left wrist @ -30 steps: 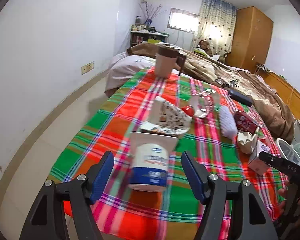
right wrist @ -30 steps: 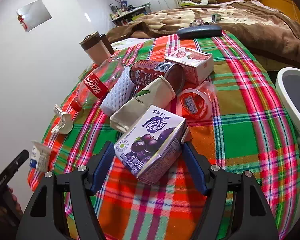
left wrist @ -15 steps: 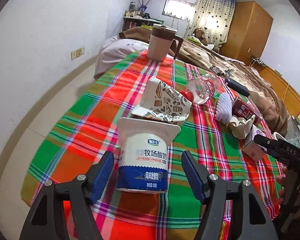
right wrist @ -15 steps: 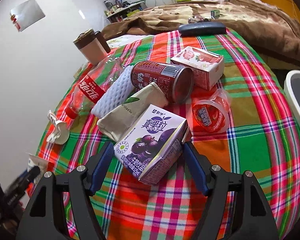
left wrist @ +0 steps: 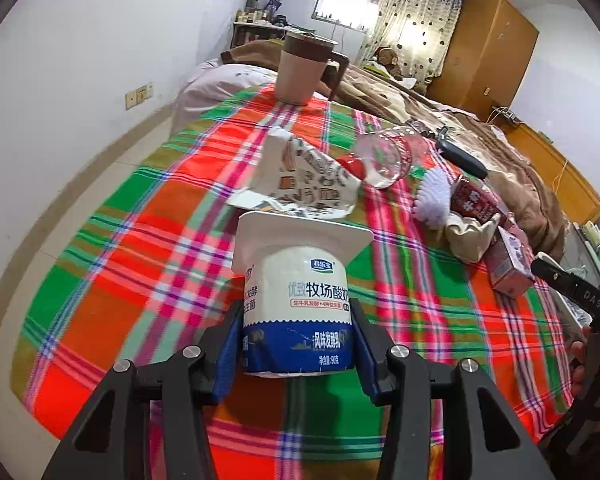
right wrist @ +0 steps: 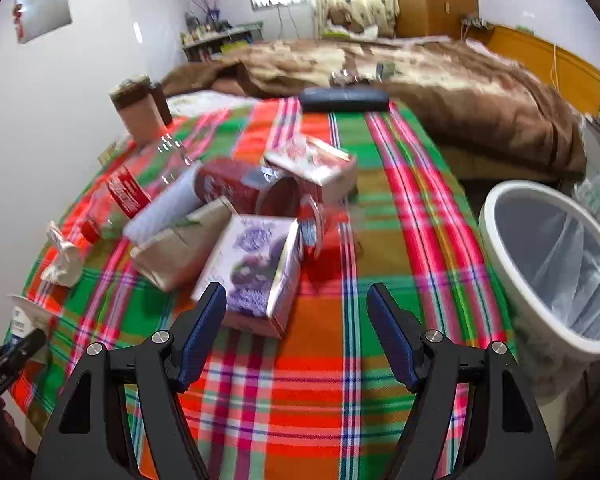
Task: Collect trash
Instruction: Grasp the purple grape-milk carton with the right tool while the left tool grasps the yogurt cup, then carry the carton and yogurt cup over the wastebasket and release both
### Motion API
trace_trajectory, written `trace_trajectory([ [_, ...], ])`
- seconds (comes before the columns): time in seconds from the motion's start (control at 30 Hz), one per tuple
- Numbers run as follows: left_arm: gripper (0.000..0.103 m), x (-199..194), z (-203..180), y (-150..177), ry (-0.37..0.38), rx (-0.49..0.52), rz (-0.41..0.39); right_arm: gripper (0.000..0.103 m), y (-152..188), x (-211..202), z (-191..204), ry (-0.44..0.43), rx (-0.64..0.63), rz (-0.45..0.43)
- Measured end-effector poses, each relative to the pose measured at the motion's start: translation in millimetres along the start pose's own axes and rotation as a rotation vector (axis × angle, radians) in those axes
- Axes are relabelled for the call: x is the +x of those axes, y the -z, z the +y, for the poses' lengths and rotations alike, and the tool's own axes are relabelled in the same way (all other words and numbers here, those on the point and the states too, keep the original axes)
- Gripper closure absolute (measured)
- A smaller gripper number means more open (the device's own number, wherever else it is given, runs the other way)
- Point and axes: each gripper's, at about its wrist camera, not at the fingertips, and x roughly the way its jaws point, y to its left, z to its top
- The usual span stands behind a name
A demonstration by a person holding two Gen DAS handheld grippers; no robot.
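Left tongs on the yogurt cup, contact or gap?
Touching. The left wrist view shows the left tongs with both blue pads pressed flush against the sides of the yogurt cup, with no gap either side.

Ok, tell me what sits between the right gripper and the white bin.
Only bare plaid cloth between the right gripper and the white bin, per the right wrist view.

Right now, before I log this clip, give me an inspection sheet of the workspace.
Surface: plaid cloth covering the table.
Job's things: yogurt cup upright; purple carton, red can, cola bottle lying on their sides; lined bin beside the table.
Clutter: lidded mug, dark case.
Grippers: left gripper shut on yogurt cup; right gripper open, holding nothing.
Cables: nothing seen on the table.
Surroundings: bed, wardrobe.
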Motion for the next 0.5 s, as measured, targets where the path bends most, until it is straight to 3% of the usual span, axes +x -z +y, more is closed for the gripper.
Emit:
trace_trajectory([
  [0.13,0.054,2.2,-3.9,0.3,0.0,0.007,0.003,0.029,-4.6,10.6,13.9,-0.049,-0.037,0.021],
  [0.3,0.052,5.8,-3.7,1.4,-0.011,0.01,0.018,0.029,-8.2,40.7,23.3,0.007,-0.037,0.085],
  [0.37,0.046,6.9,-5.8,0.8,-0.019,0.019,0.016,0.029,-8.9,49.4,21.3,0.041,-0.031,0.114],
  [0.5,0.046,11.0,-8.1,-0.9,-0.02,0.02,0.021,0.029,-8.2,47.7,11.7,0.049,0.001,0.098],
])
